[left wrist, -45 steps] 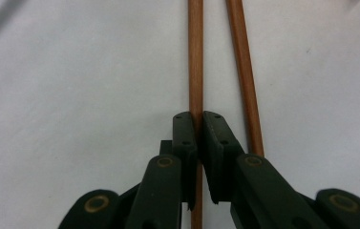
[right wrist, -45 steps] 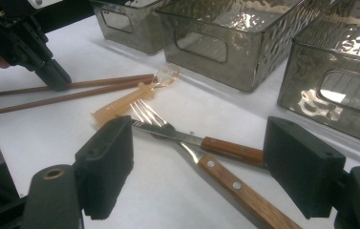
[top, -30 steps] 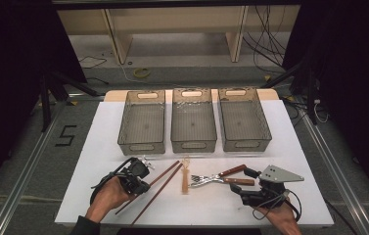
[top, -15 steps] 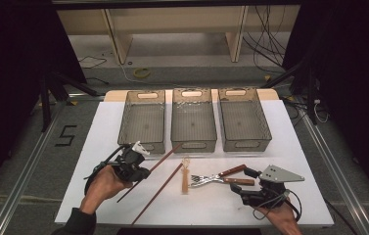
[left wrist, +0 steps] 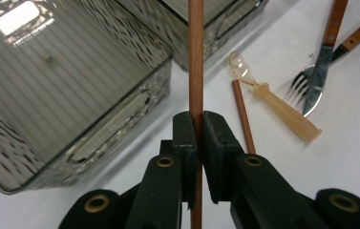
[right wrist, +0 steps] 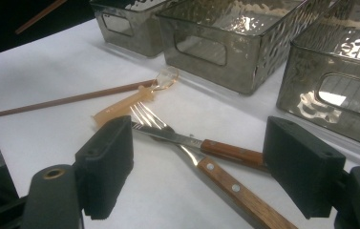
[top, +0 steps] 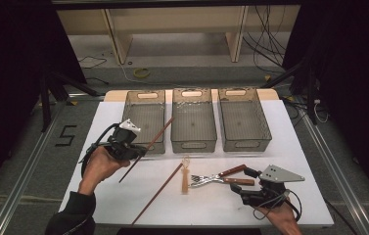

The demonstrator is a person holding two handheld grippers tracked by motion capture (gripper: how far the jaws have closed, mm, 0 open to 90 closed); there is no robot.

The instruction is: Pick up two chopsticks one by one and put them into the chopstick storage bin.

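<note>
My left gripper (top: 132, 147) is clamped on one brown chopstick (top: 148, 148), and since a second ago it has come up off the table and gone forward toward the left bin (top: 145, 120); before, it sat low near the front edge with both sticks lying side by side. Now the held chopstick is in the air, tilted, its far tip over the near right corner of that left bin, its near end sticking out behind the jaws. In the left gripper view the stick (left wrist: 196, 71) runs straight up between the two pads, pinched tight, no gap either side

Second chopstick (top: 158, 192) hasn't moved, flat on the white table (top: 99, 196), slanting from the front edge up to the clear spoon (top: 185, 175); its tip is just beside the spoon bowl. Right of the spoon lie the fork (top: 206, 179) and knife (top: 221, 174), wooden handles crossed

My right gripper (top: 250, 188) is in the same place as before, jaws wide apart, holding nothing. In the right gripper view the handles of fork (right wrist: 225, 183) and knife (right wrist: 192, 141) lie on the table between the jaws, untouched

Middle bin (top: 194, 120) and right bin (top: 243, 117) stand in line beyond
</note>
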